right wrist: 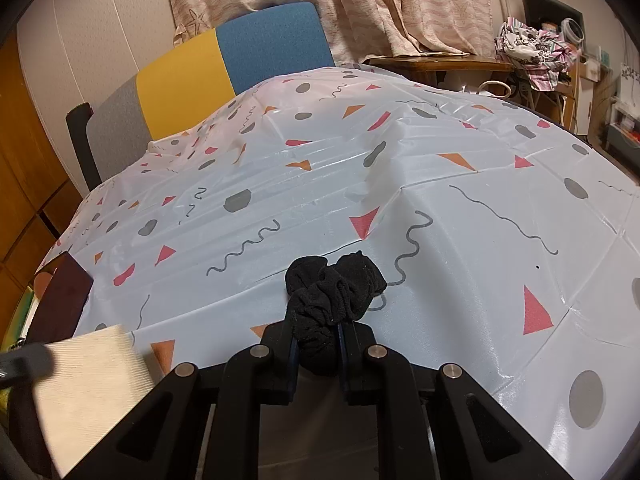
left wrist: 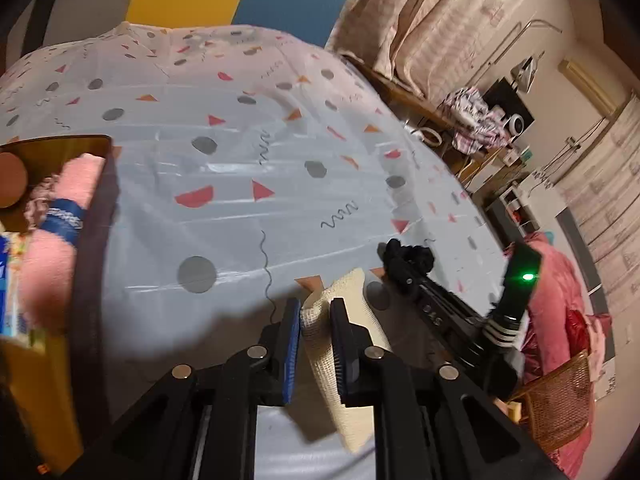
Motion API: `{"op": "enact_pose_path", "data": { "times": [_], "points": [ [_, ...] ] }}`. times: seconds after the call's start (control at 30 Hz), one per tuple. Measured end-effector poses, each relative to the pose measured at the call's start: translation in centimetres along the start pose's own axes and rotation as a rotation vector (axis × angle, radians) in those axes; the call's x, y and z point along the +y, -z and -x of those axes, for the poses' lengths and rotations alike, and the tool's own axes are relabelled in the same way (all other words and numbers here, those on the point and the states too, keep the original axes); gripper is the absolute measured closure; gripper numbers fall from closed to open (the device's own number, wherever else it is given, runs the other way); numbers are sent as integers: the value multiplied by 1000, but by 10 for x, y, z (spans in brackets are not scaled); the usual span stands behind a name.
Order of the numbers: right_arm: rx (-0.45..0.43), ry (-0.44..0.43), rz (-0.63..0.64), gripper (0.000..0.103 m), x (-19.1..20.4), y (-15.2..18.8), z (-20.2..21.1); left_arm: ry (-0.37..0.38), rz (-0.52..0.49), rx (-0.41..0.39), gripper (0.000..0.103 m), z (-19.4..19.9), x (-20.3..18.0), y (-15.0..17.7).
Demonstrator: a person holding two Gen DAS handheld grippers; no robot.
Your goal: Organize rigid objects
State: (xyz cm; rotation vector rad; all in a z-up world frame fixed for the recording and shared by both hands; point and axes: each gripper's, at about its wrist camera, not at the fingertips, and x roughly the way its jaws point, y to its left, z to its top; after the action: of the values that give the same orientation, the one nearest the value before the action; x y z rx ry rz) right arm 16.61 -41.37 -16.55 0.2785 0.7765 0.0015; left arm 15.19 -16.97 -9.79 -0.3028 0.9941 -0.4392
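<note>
- Cream ribbed cloth (left wrist: 352,344) is pinched between the blue-padded fingers of the left gripper (left wrist: 316,320), the jaws clenched on its middle; one end sticks up past the fingertips, the other hangs below them, just above the tablecloth (left wrist: 224,184).
- Black fuzzy cloth (right wrist: 332,296) is bunched in the right gripper (right wrist: 316,340) — jaws clamped tight on it, with the loose bulk spilling forward over the tablecloth's grey squiggle print.
- Seen from the left wrist, the right gripper (left wrist: 408,268) lies just right of the cream cloth, its black cloth (left wrist: 408,258) at the tip, and a green light (left wrist: 528,277) glows on its body.
- Seen from the right wrist, the cream cloth (right wrist: 92,376) fills the lower left corner, blurred, near the tablecloth's front edge.
- The tablecloth is glossy white plastic with grey dots, pink and orange triangles and wavy lines, creased in folds.
- At the tablecloth's left edge stands a dark brown box (left wrist: 96,248) — inside it a pink cloth (left wrist: 52,264) and a blue band (left wrist: 66,220) show; what else lies in it I cannot tell.
- Beyond the tablecloth's far edge stands a chair (right wrist: 224,64) with grey, yellow and blue panels, and patterned curtains (right wrist: 360,4) hang behind it.
</note>
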Motion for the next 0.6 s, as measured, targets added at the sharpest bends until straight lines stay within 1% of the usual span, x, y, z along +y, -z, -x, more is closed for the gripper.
{"op": "enact_pose_path", "data": {
  "times": [0.13, 0.3, 0.4, 0.5, 0.6],
  "points": [
    [1, 3, 3, 89, 0, 0, 0, 29, 39, -34, 90, 29, 14, -1],
    [2, 7, 8, 89, 1, 0, 0, 53, 58, -98, 90, 74, 32, -2],
    [2, 8, 9, 89, 1, 0, 0, 40, 71, -141, 90, 103, 48, -2],
    [3, 14, 14, 89, 2, 0, 0, 7, 94, -180, 90, 131, 72, 0],
    [5, 19, 18, 89, 3, 0, 0, -36, 108, -185, 90, 148, 96, 4]
  ]
}}
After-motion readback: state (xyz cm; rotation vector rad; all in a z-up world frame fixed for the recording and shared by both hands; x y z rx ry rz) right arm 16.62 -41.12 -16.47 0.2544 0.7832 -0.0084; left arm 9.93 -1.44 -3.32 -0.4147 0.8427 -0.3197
